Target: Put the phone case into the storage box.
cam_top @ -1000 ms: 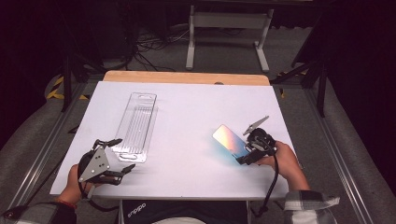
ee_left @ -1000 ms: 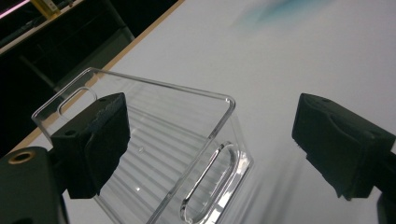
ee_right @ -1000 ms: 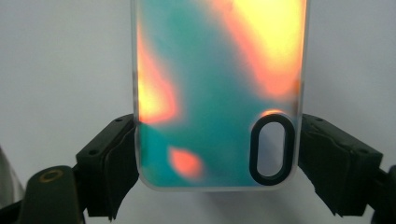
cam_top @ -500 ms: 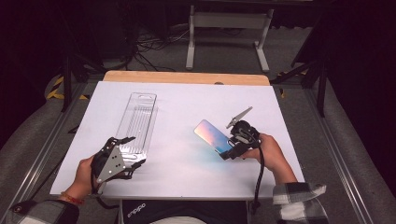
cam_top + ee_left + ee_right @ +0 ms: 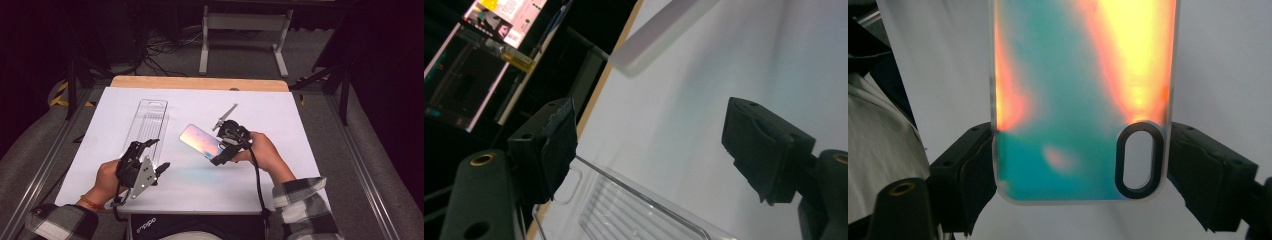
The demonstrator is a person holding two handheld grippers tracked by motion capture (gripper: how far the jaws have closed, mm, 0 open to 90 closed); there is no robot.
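An iridescent phone case [image 5: 201, 140] hangs above the white table [image 5: 280, 115], held by its camera-hole end in my right gripper [image 5: 218, 150]. In the right gripper view the case [image 5: 1083, 100] glows orange and teal between both jaws, which press on its two long edges. A clear plastic package tray [image 5: 146, 126] lies flat on the table's left half. My left gripper [image 5: 155, 155] hovers at the tray's near end with its jaws wide apart. In the left gripper view the tray [image 5: 634, 210] lies low between the jaws, nothing held.
The table's wooden far edge [image 5: 200, 83] borders a dark floor with cables and a metal stand [image 5: 242, 35]. A person's plaid sleeves [image 5: 305, 205] enter from the bottom. A lit screen [image 5: 489, 45] shows off the table's side in the left gripper view.
My right gripper has carried the phone case leftward toward the table's middle. My left gripper has shifted right and forward, up to the tray's near end.
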